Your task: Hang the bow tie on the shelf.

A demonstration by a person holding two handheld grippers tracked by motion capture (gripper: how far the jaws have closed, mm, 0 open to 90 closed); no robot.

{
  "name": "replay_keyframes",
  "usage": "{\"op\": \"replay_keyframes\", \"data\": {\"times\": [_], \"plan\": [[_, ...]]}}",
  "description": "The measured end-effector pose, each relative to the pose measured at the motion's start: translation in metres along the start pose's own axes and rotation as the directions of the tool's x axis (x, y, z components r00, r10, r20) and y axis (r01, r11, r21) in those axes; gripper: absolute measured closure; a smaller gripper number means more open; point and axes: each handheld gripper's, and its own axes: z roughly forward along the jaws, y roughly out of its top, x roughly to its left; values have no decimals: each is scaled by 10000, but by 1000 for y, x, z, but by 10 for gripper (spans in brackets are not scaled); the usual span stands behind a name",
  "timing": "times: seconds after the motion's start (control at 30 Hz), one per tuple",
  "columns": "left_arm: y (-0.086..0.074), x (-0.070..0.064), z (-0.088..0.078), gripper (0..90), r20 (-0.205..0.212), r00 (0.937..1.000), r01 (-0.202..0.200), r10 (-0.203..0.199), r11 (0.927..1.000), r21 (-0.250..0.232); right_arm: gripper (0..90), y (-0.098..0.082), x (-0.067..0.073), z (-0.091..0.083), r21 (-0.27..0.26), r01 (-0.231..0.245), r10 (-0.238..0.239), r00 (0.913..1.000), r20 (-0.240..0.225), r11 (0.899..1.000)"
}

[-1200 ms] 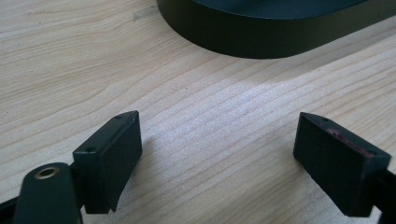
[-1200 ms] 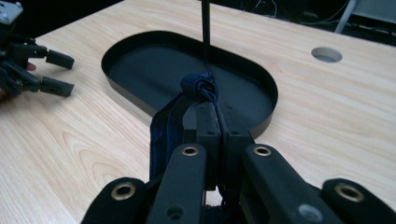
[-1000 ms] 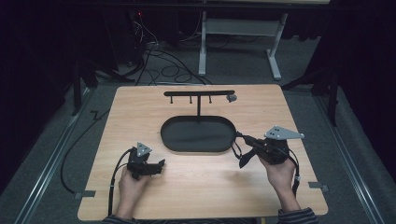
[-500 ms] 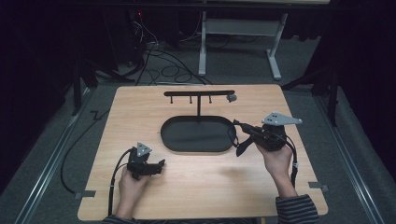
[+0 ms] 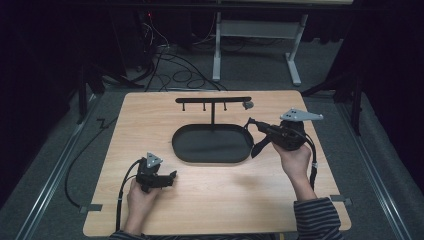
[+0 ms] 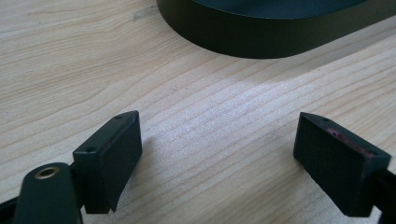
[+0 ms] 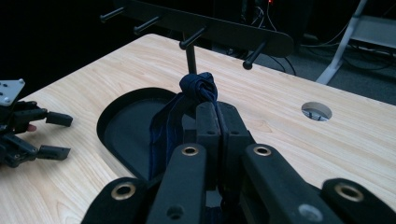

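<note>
The right gripper [image 7: 211, 116] is clamped on a dark navy strap [image 7: 198, 86], a thin band with a faint stripe whose end bunches into a small knot just past the jaw tips while the rest droops below. It hangs above the right end of the black oval tray [image 5: 210, 155], near the table's [image 5: 150, 115] right edge, below the peg rack [image 5: 212, 100]. The left gripper [image 5: 167, 179] rests near the front-left corner, jaws wide apart and holding nothing.
</note>
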Motion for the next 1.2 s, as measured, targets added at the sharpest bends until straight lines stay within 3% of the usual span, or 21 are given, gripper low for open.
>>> {"op": "replay_keyframes", "data": {"times": [0.4, 0.6, 0.93, 1.2], "plan": [[0, 0, 0, 158, 7, 10000, -1, 1, 10000, 1, 900, 27, -7, 14, -44, 51, -50, 9996, 274, 10000], [0, 0, 0, 157, 35, 10000, -31, 31, 10000, -19, 900, 37, -9, 30, 151, 69, -76, 9986, 524, 9999], [0, 0, 0, 158, 42, 10000, -44, 44, 10000, -10, 900, 41, -15, 47, 136, -19, 8, 9969, 792, 9999], [0, -1, 0, 157, 41, 10000, -80, 80, 10000, 3, 900, 38, -25, 57, 8, -412, 408, 9929, 1119, 9992]]}}
